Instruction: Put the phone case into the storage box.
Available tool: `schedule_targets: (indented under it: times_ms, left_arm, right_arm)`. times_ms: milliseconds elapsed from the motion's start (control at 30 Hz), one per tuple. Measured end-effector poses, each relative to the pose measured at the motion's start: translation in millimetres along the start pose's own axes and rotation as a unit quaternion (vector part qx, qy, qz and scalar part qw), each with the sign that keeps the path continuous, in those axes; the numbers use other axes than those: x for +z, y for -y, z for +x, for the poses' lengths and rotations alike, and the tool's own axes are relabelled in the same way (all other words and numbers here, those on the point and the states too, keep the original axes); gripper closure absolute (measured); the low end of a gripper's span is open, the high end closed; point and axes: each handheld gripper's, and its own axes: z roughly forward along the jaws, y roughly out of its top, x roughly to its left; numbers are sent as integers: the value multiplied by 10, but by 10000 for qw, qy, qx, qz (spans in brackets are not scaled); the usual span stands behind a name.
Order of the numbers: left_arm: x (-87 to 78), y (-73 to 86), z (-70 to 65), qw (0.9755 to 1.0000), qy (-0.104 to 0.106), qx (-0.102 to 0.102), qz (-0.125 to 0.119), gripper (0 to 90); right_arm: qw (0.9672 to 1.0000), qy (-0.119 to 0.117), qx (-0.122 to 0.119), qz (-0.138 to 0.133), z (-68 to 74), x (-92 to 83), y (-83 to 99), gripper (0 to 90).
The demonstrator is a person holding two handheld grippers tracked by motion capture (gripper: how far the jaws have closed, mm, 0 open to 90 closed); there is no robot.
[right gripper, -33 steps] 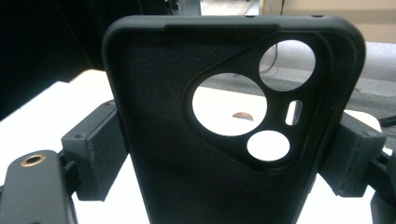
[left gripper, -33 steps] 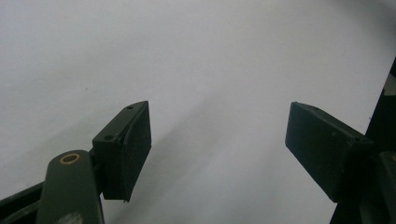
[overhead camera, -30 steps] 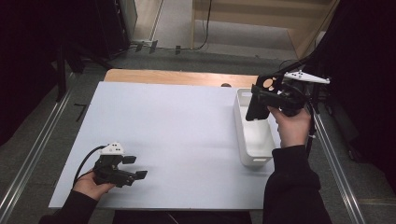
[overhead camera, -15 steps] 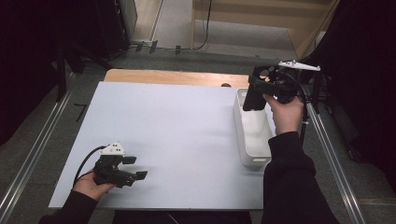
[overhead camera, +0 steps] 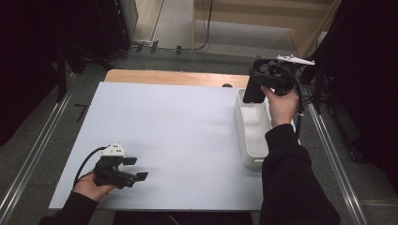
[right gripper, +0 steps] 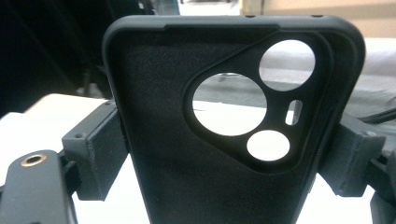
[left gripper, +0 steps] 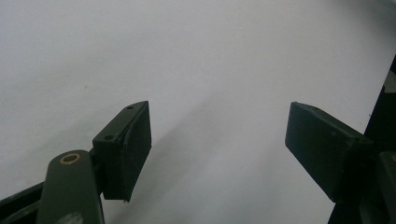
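Note:
A black phone case [overhead camera: 254, 90] with round camera cut-outs hangs over the far end of the white bin [overhead camera: 252, 140]. My right gripper [overhead camera: 258, 78] is shut on it, one jaw pressing each long edge. In the right gripper view the phone case [right gripper: 154, 121] stands upright between the jaws, its inner side facing the camera, and my right gripper [right gripper: 224, 161] clamps its lower half. My left gripper [overhead camera: 136, 168] rests low on the white table top [overhead camera: 178, 122] at the front left, jaws open. In the left gripper view nothing lies between the spread jaws of my left gripper [left gripper: 217, 149].
The bin stands along the table's right side, with the right forearm and dark sleeve [overhead camera: 291, 178] over its near end. A wooden strip [overhead camera: 173, 77] runs along the far edge. Metal floor rails [overhead camera: 33, 154] flank the table. A cable [overhead camera: 87, 161] trails from the left gripper.
The right hand has carried the phone case leftward and toward the table's far end, still above the bin. The left gripper has stayed put.

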Motion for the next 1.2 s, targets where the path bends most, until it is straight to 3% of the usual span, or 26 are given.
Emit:
schedule_targets:
  times_ms: [433, 900, 1200]
  left_arm:
    - [5, 8, 13, 10000, -52, -13, 32, 228]
    - [0, 11, 18, 10000, -36, -18, 25, 229]
    - [10, 7, 17, 10000, -35, -18, 47, 230]
  right_arm:
    - [9987, 339, 379, 2, -179, 325, -19, 127]
    - [9977, 661, 160, 37, -84, 505, 38, 127]
    - [9978, 626, 164, 135, -82, 555, 71, 127]
